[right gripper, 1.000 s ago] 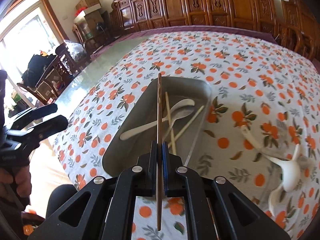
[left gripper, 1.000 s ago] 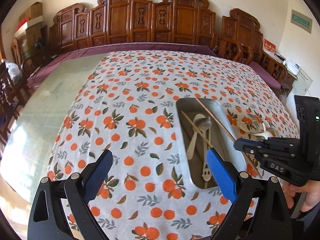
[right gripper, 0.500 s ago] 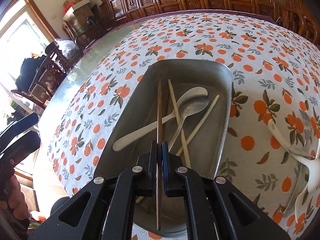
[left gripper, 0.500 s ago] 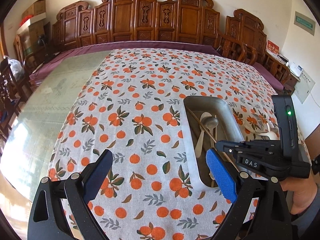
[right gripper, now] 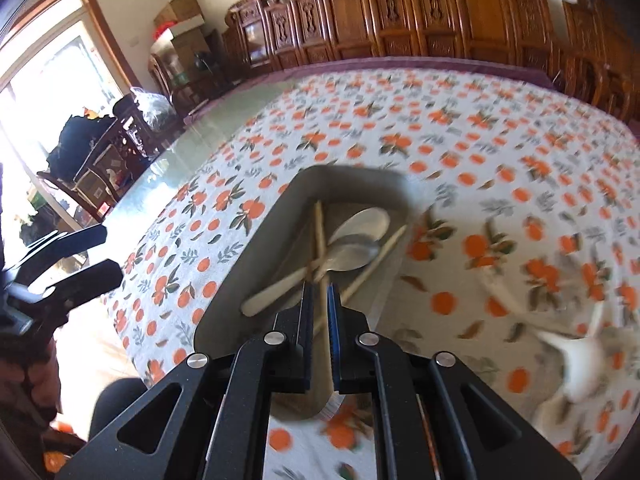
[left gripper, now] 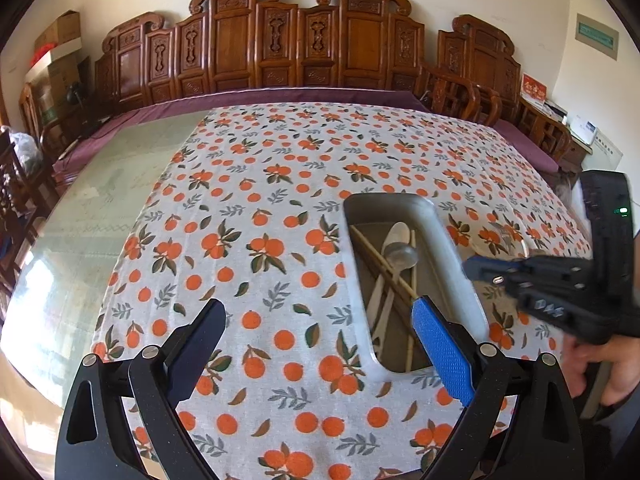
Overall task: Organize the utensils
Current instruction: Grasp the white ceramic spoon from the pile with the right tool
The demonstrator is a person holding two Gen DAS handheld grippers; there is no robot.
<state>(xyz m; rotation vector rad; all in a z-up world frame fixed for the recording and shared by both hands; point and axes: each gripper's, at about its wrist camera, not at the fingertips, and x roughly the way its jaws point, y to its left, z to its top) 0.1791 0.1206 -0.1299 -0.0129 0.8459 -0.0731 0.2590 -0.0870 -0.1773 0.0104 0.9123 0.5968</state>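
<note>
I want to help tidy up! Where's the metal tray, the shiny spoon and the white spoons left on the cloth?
metal tray [left gripper: 454, 258]: left wrist view, right rim.
shiny spoon [right gripper: 352, 254]: right wrist view, bowl.
white spoons [right gripper: 580, 364]: right wrist view, blurred bowl.

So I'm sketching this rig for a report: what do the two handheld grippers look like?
Both are black plastic frames with silver pivot screws. The left gripper has long fingers faced with textured blue pads. The right gripper looks the same; its side carries white lettering and a green light.

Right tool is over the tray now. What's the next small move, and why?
Probably swing the right tool toward the white spoons on the cloth right of the tray: its jaws have just parted with nothing between them, and those spoons lie outside it.
</note>
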